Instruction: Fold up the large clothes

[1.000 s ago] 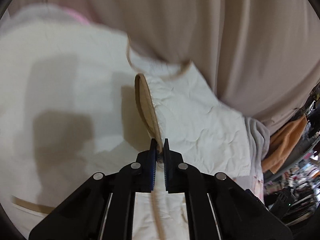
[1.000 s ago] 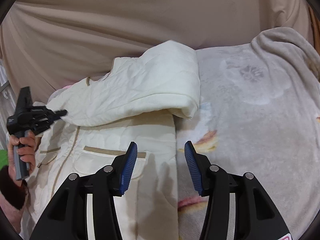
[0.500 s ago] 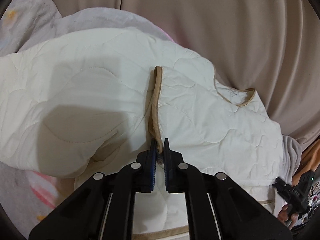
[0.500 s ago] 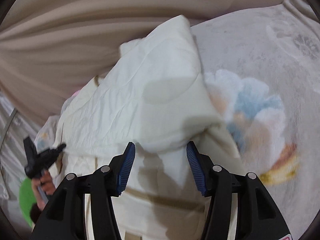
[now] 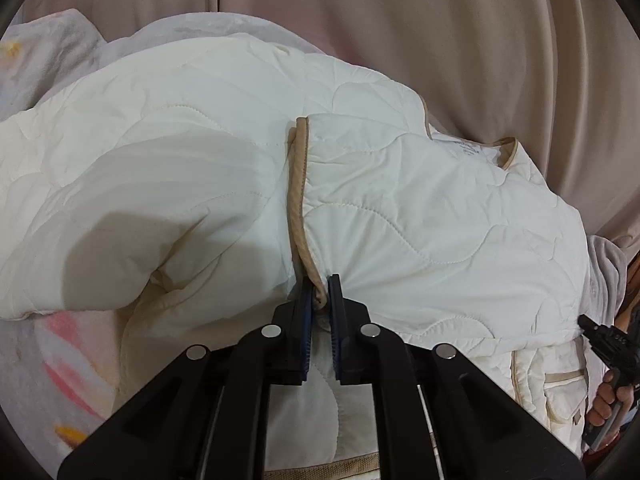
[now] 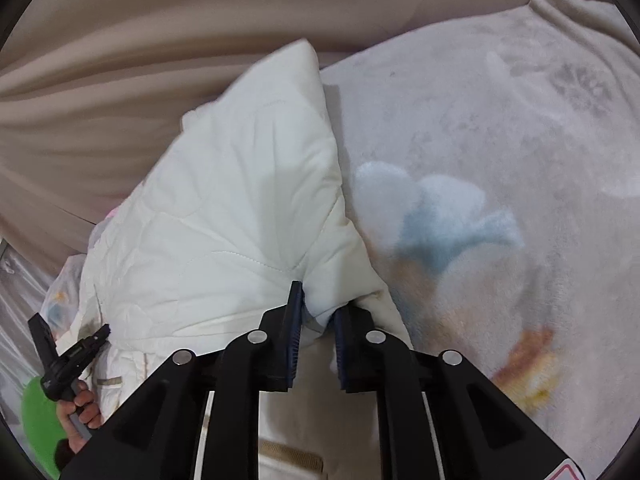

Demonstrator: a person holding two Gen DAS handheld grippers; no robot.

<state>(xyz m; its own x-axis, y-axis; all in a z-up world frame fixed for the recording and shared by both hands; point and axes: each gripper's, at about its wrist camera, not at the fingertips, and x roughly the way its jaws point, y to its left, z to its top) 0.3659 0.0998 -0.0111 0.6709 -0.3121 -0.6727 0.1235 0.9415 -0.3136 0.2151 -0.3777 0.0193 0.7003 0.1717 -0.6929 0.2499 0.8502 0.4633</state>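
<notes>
A cream quilted jacket (image 5: 400, 208) with tan trim lies on a pale floral blanket (image 6: 500, 160). My left gripper (image 5: 319, 292) is shut on the jacket's tan-trimmed edge (image 5: 298, 184), holding it over the body. A folded sleeve (image 5: 132, 184) lies to its left. In the right wrist view, my right gripper (image 6: 318, 304) is shut on the bulky folded edge of the jacket (image 6: 240, 208), where the fabric bunches between the pads. The other gripper (image 6: 68, 360) shows at the lower left of that view.
A beige curtain (image 5: 440, 40) hangs close behind the bed. The blanket (image 5: 52, 360) spreads to the left under the jacket. A green object (image 6: 40, 420) shows at the lower left of the right wrist view. The person's hand (image 5: 608, 400) holds the other gripper at the right edge.
My right gripper moved forward onto the folded jacket edge and closed on it. My left gripper, still shut on the trim, swung the edge down over the jacket body.
</notes>
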